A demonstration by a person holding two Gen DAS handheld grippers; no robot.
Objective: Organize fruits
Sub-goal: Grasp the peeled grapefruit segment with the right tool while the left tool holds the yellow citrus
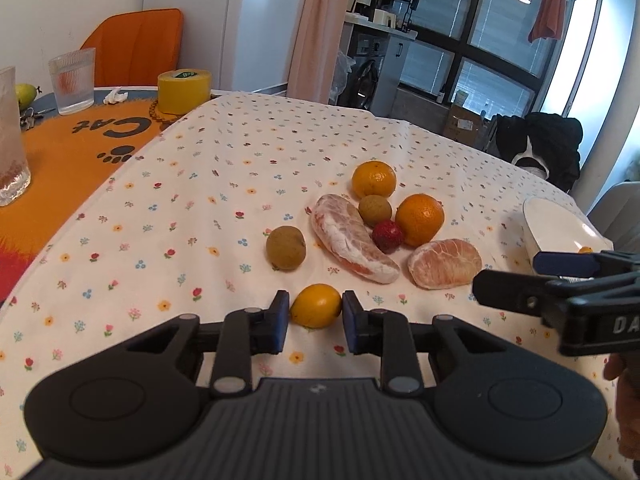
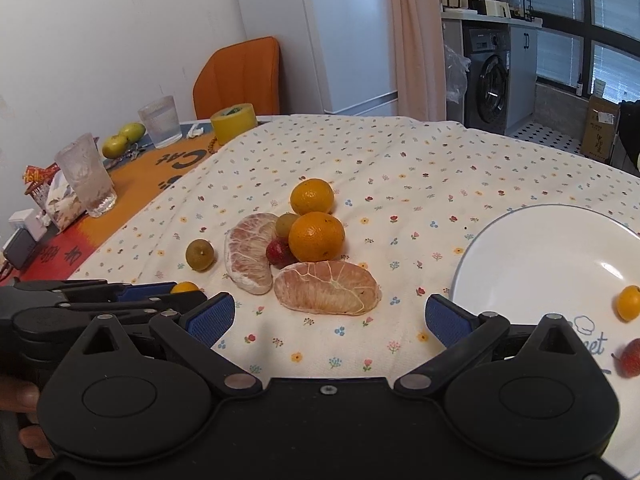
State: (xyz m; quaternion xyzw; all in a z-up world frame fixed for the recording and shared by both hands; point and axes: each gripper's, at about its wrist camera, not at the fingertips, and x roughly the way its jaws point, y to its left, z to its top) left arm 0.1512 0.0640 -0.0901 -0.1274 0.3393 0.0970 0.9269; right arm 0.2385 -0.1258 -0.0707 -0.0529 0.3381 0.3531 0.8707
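White plate (image 2: 532,248) at the table's right already holds two small fruits; the rest lie on the flowered cloth (image 1: 240,160). The soft, tear-prone pomelo segments (image 1: 352,240) want broad, gentle holds, and the firm oranges (image 1: 420,219) a hold across the middle. Left gripper (image 1: 316,322) brackets a light, smooth kumquat (image 1: 316,305), pads beside it, contact uncertain; right gripper (image 2: 330,316) is spread wide, empty.

The right hand-held gripper (image 2: 328,316) hovers wide open over a pomelo wedge (image 2: 327,288) — a kumquat (image 2: 628,302) and lychee (image 2: 631,358) lie on the plate (image 2: 532,248).
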